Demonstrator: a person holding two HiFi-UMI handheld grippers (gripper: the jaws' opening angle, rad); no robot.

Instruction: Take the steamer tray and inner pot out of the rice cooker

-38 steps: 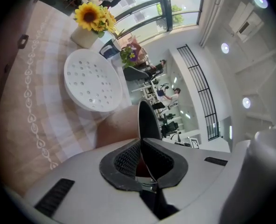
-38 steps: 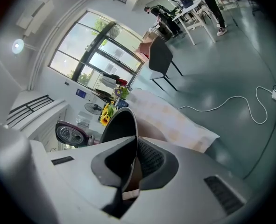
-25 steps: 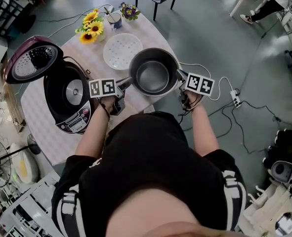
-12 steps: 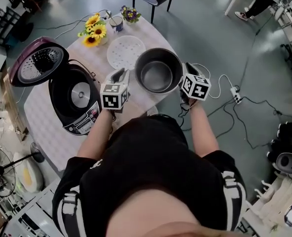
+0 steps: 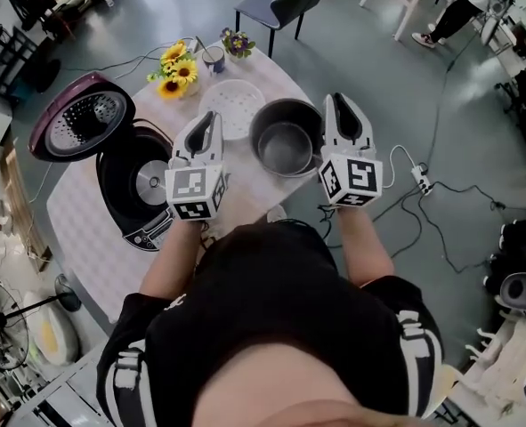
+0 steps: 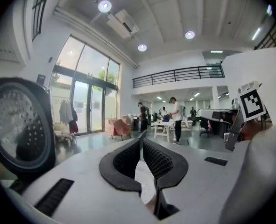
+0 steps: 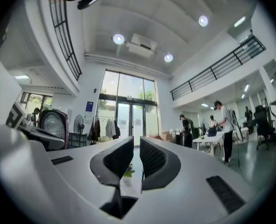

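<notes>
Dark grey metal, the round inner pot (image 5: 286, 146) stands on the pale checked tablecloth (image 5: 84, 238) and shows between your two lifted grippers. The white perforated steamer tray (image 5: 236, 103) lies just beside it, and both are outside the black rice cooker (image 5: 125, 181), whose purple lid (image 5: 76, 124) stands open. Your left gripper (image 5: 206, 118) is closing its jaws with nothing between them, the tips meeting, and your right gripper (image 5: 337, 103) also holds nothing, its jaws narrow with only a thin slit.
</notes>
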